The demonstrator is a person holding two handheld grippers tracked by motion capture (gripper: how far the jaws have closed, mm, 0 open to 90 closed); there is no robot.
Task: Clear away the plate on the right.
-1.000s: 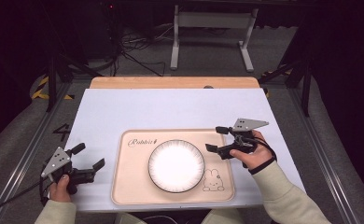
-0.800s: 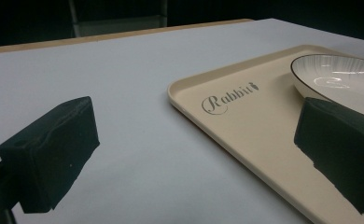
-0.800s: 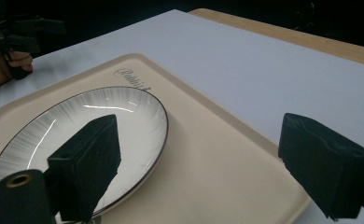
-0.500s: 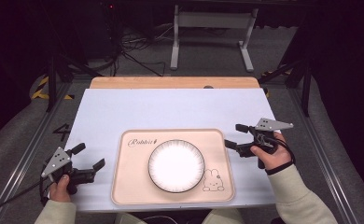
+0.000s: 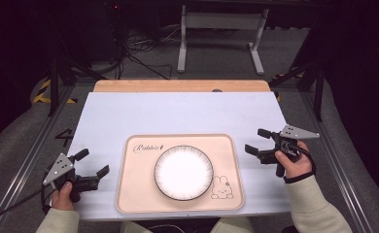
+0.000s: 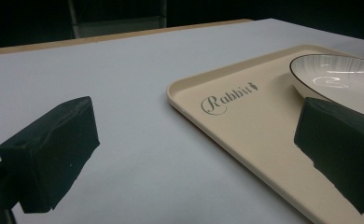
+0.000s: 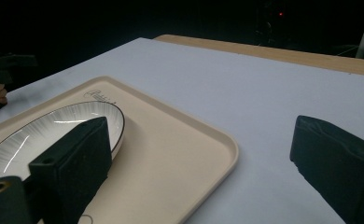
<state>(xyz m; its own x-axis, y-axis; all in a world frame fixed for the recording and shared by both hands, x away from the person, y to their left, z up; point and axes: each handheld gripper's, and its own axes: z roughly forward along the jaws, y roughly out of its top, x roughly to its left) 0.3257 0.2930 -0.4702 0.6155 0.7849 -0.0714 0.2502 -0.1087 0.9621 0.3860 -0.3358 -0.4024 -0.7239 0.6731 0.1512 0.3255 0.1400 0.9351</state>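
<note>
The plate [image 5: 183,172] sits centred on the tray [image 5: 134,194], with both grippers off it on the table, the left gripper [image 5: 91,164] with jaws apart and empty, the right gripper [image 5: 257,141] with jaws just opening and empty; advisable to withdraw level, clear of the tray rim.

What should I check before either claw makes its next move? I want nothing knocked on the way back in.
1. Right claw open, nothing between its jaws: ok. The jaws have just been opening.
2. Left claw open and holding nothing: ok.
3. Plate sits flat on the tray, near its middle: ok.
4. Both claws stand off the tray's edges, one on each side: ok.
5. Tray lies fully on the white table cover, with its front edge close to the cover's near edge: ok.
6. Anything lying on the plate: cannot tell for sure; its glare looks bare.
</note>
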